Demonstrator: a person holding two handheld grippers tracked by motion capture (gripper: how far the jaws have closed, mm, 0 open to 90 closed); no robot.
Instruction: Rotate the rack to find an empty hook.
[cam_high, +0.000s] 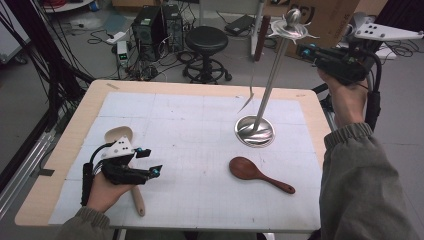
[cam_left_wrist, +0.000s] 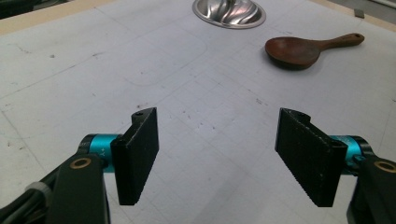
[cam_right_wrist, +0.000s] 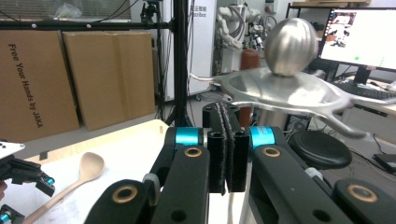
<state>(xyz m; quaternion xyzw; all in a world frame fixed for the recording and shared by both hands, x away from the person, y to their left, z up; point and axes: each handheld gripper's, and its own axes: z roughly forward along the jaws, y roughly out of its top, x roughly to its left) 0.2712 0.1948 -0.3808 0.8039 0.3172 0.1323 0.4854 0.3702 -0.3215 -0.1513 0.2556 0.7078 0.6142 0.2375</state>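
Note:
A metal hanging stand rises from a round base (cam_high: 255, 131) (cam_left_wrist: 229, 11) to a hooked disc (cam_high: 292, 32) (cam_right_wrist: 280, 91) topped by a ball (cam_right_wrist: 290, 39). My right gripper (cam_high: 312, 52) (cam_right_wrist: 227, 154) is held high, just right of that disc, with its jaws pressed together and nothing visible between them. A thin pale utensil (cam_high: 248, 97) hangs left of the pole. A dark wooden spoon (cam_high: 255, 172) (cam_left_wrist: 299, 49) lies in front of the base. My left gripper (cam_high: 150, 162) (cam_left_wrist: 224, 158) is open, low over the mat, beside a light wooden spoon (cam_high: 120, 134) (cam_right_wrist: 88, 168).
A white gridded mat (cam_high: 200, 150) covers the wooden table (cam_high: 65, 145). Beyond the far edge stand a black stool (cam_high: 206, 40), computer cases (cam_high: 155, 27) and cardboard boxes (cam_right_wrist: 70, 74). Cables run along the floor at left.

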